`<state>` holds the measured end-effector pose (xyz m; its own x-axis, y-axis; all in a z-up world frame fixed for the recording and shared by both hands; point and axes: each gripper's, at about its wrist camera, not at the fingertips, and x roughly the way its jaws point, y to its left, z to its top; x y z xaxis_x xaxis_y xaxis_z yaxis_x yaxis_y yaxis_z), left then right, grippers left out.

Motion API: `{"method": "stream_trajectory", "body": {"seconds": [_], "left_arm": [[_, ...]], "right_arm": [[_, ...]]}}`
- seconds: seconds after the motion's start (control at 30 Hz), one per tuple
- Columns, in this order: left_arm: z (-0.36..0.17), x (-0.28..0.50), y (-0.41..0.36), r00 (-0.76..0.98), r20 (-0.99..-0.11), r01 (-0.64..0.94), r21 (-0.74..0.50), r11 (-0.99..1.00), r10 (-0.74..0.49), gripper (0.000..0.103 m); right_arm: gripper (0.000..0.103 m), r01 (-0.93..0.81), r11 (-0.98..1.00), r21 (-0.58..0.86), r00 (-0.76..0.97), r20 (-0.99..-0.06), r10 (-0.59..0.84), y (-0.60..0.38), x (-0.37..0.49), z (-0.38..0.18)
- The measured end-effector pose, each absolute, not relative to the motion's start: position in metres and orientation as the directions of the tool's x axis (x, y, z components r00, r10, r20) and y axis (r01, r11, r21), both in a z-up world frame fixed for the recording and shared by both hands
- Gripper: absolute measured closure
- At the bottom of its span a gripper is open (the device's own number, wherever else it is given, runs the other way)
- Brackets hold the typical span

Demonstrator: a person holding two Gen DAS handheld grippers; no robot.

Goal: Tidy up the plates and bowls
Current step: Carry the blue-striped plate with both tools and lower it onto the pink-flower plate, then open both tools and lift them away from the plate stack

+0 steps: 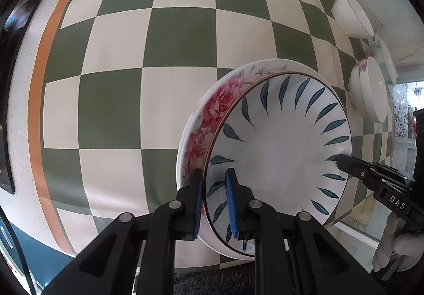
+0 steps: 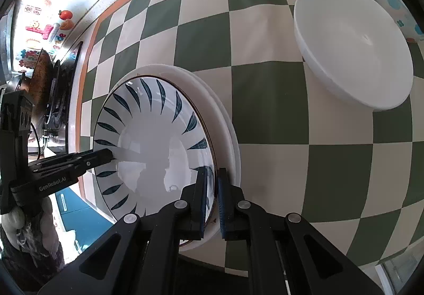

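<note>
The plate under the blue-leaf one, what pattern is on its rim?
Pink roses on white along the lower plate rim, clearest in the left wrist view.

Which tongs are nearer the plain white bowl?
Right. The right tongs grip the blue-leaf plate's rim on the side facing the white bowl; the left tongs grip its far rim.

"DAS" stands in white on the right gripper (image 1: 340, 159); "GenRobot.AI" stands on the left gripper (image 2: 111, 154).
</note>
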<state>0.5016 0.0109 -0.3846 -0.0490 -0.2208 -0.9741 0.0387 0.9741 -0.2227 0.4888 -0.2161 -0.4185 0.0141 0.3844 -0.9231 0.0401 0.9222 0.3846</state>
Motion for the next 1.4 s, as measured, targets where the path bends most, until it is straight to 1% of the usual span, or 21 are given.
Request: {"method": "stream_trajectory", "body": {"seconds": [0.2,0.4,0.67,0.77,0.9,0.93,1.0,1.07,1.1,1.13,1.17,1.2,1.23,1.27,1.3,1.33,1.37,1.4], "left_arm": [[-0.383,0.501,0.015,-0.05,-0.975,-0.021,-0.215,0.976,-0.215,0.088],[-0.382,0.503,0.022,-0.062,-0.975,-0.062,-0.21,0.976,-0.214,0.088],[-0.372,0.492,0.022,-0.035,-0.984,-0.065,-0.171,0.983,-0.174,0.087],[-0.364,0.485,0.017,-0.01,-0.987,-0.067,-0.157,0.985,-0.159,0.087],[-0.342,0.469,0.017,0.05,-0.993,-0.059,-0.112,0.992,-0.109,0.087],[-0.335,0.464,0.017,0.069,-0.992,-0.058,-0.107,0.993,-0.103,0.085],[-0.32,0.454,0.016,0.112,-0.99,-0.049,-0.098,0.994,-0.092,0.082],[-0.303,0.441,0.017,0.154,-0.984,-0.032,-0.096,0.995,-0.09,0.079],[-0.298,0.437,0.017,0.167,-0.982,-0.028,-0.093,0.995,-0.087,0.074],[-0.292,0.434,0.015,0.181,-0.98,-0.02,-0.092,0.996,-0.087,0.071],[-0.285,0.429,0.014,0.197,-0.976,-0.01,-0.091,0.996,-0.087,0.07],[-0.276,0.423,0.014,0.221,-0.972,0.0,-0.085,0.996,-0.083,0.062],[-0.268,0.418,0.016,0.243,-0.967,0.011,-0.075,0.997,-0.075,0.047],[-0.259,0.412,0.016,0.267,-0.961,0.02,-0.067,0.998,-0.07,0.036],[-0.251,0.407,0.016,0.294,-0.953,0.029,-0.065,0.997,-0.071,0.016],[-0.244,0.404,0.016,0.315,-0.947,0.033,-0.061,0.998,-0.069,0.012],[-0.235,0.398,0.017,0.338,-0.939,0.037,-0.058,0.998,-0.067,0.012],[-0.231,0.396,0.017,0.35,-0.934,0.039,-0.059,0.997,-0.069,0.01]], "right_arm": [[0.094,0.04,0.917,0.398,-0.018,-0.917,0.399,-0.216,0.496,-0.421],[0.091,0.031,0.922,0.387,-0.055,-0.92,0.388,-0.21,0.504,-0.42],[0.091,0.011,0.923,0.386,-0.023,-0.922,0.386,-0.211,0.509,-0.404],[0.091,-0.004,0.932,0.362,-0.011,-0.932,0.361,-0.207,0.507,-0.396],[0.091,-0.033,0.955,0.294,0.023,-0.955,0.295,-0.2,0.495,-0.382],[0.091,-0.042,0.961,0.272,0.034,-0.961,0.273,-0.196,0.489,-0.376],[0.089,-0.053,0.965,0.256,0.057,-0.964,0.258,-0.192,0.479,-0.366],[0.08,-0.059,0.967,0.246,0.083,-0.965,0.25,-0.186,0.465,-0.352],[0.079,-0.059,0.966,0.25,0.096,-0.962,0.255,-0.183,0.459,-0.345],[0.075,-0.058,0.965,0.256,0.12,-0.958,0.261,-0.18,0.45,-0.334],[0.067,-0.063,0.965,0.255,0.136,-0.956,0.261,-0.178,0.445,-0.327],[0.062,-0.069,0.966,0.25,0.154,-0.954,0.258,-0.175,0.439,-0.319],[0.054,-0.073,0.967,0.243,0.182,-0.95,0.252,-0.172,0.43,-0.308],[0.045,-0.075,0.968,0.24,0.199,-0.948,0.25,-0.17,0.425,-0.301],[0.039,-0.079,0.969,0.234,0.219,-0.944,0.245,-0.168,0.419,-0.291],[0.028,-0.079,0.971,0.225,0.244,-0.94,0.238,-0.165,0.411,-0.28],[0.021,-0.078,0.972,0.22,0.26,-0.937,0.233,-0.164,0.407,-0.273],[0.02,-0.078,0.974,0.211,0.283,-0.932,0.225,-0.162,0.399,-0.262]]}}
